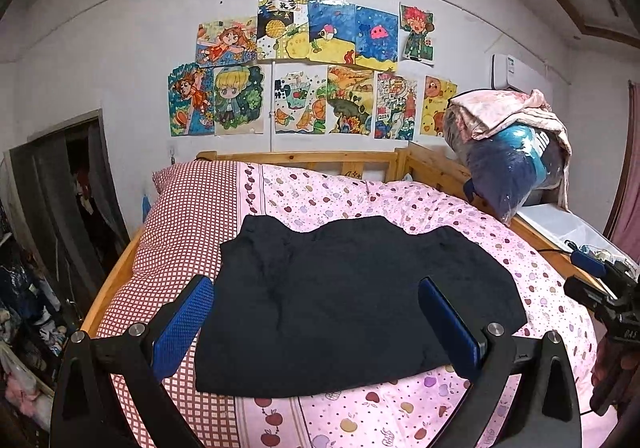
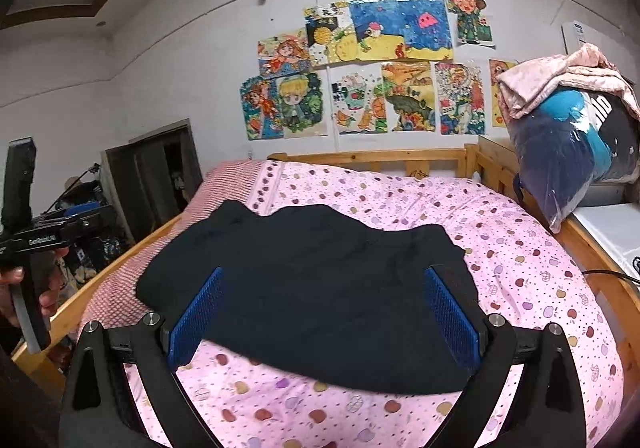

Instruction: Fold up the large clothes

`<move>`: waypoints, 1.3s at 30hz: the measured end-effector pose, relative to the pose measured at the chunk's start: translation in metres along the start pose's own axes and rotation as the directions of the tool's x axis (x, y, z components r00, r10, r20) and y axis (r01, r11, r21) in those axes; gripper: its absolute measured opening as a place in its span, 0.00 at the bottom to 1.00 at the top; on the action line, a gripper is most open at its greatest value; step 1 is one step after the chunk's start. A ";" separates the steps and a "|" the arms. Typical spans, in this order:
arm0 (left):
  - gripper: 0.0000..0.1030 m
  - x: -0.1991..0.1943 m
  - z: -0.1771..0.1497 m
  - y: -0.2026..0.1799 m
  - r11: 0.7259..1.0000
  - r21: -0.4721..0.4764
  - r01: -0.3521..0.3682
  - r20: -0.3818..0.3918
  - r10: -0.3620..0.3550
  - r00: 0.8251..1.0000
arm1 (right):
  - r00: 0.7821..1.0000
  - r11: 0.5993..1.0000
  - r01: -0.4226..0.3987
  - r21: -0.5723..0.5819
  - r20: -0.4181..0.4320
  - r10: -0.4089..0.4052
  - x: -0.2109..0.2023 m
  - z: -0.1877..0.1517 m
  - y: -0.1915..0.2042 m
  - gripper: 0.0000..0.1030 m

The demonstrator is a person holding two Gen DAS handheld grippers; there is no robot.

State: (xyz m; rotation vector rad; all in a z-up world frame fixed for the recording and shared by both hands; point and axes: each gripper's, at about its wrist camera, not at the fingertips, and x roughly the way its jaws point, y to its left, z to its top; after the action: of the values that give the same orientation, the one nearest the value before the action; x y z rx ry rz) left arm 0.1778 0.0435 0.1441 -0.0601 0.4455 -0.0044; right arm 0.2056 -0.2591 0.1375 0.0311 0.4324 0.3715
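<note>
**Folding looks partly done, with both grippers off the cloth**

Bedding first: the wooden-framed bed (image 1: 436,164) carries a pink quilt printed with small apples (image 1: 400,200), and a red-and-white checked pillow (image 1: 188,204) lies at its left side in the left wrist view. Both are spread fairly smooth, so the working surface is ready.

On the quilt lies the large black fabric garment (image 1: 344,296), flat and roughly rectangular, its left edge overlapping the checked pillow. Its far edge is wavy and uneven, while the near edge runs as one fairly straight line. That compact outline suggests at least one fold is already in, though the dark cloth hides layers and seams, so I cannot tell how many. Judging by its breadth, further folds are probably left, along with squaring the far edge.

The left gripper (image 1: 320,322) hovers above the near part of the garment with its blue-padded fingers wide apart and nothing between them. The right gripper (image 2: 326,314) sits likewise over the near edge, fingers spread and empty. Neither touches the cloth, so the next grasp is not yet begun
</note>
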 end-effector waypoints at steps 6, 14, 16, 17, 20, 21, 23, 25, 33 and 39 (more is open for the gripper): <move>1.00 -0.012 0.000 -0.009 1.000 0.021 0.000 0.018 -0.001 1.000 | 0.999 0.999 -0.033 -0.022 0.006 0.033 -0.016 -0.005 0.011 0.94; 1.00 -0.023 -0.001 -0.008 0.999 0.045 -0.013 0.034 0.012 0.999 | 0.998 0.998 -0.055 -0.012 0.015 0.055 -0.025 -0.010 0.015 0.94; 1.00 -0.023 0.000 -0.005 0.999 0.037 -0.018 0.032 0.017 0.999 | 0.998 0.998 -0.060 -0.011 0.018 0.060 -0.025 -0.010 0.015 0.94; 1.00 -0.023 0.000 -0.004 0.999 0.033 -0.019 0.031 0.018 0.999 | 0.998 0.998 -0.061 -0.011 0.019 0.062 -0.025 -0.010 0.016 0.94; 1.00 -0.020 0.000 0.000 1.000 0.019 -0.025 0.026 0.024 0.999 | 0.998 0.998 -0.065 -0.015 0.021 0.066 -0.024 -0.010 0.016 0.94; 1.00 -0.019 0.001 0.000 1.000 0.013 -0.025 0.023 0.025 0.999 | 0.998 0.998 -0.066 -0.015 0.021 0.067 -0.023 -0.010 0.016 0.94; 1.00 -0.016 0.001 0.001 1.000 0.002 -0.024 0.018 0.024 1.000 | 0.997 0.998 -0.068 -0.014 0.020 0.068 -0.021 -0.011 0.016 0.94; 1.00 -0.014 0.003 0.001 1.000 -0.004 -0.027 0.017 0.027 0.999 | 0.997 0.997 -0.070 -0.013 0.017 0.070 -0.018 -0.011 0.015 0.94; 1.00 -0.004 0.006 -0.003 1.000 0.007 -0.024 0.013 0.024 1.000 | 0.997 0.997 -0.079 0.002 0.012 0.079 -0.008 -0.013 0.007 0.94; 1.00 0.004 0.003 -0.009 0.997 0.069 -0.019 0.005 0.019 1.000 | 0.997 0.996 -0.080 0.025 0.004 0.080 -0.002 -0.020 -0.002 0.94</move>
State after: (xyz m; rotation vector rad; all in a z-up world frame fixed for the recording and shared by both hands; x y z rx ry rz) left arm 0.1826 0.0343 0.1453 0.0123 0.4409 -0.0012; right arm 0.1966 -0.2624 0.1198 0.0737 0.4342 0.4452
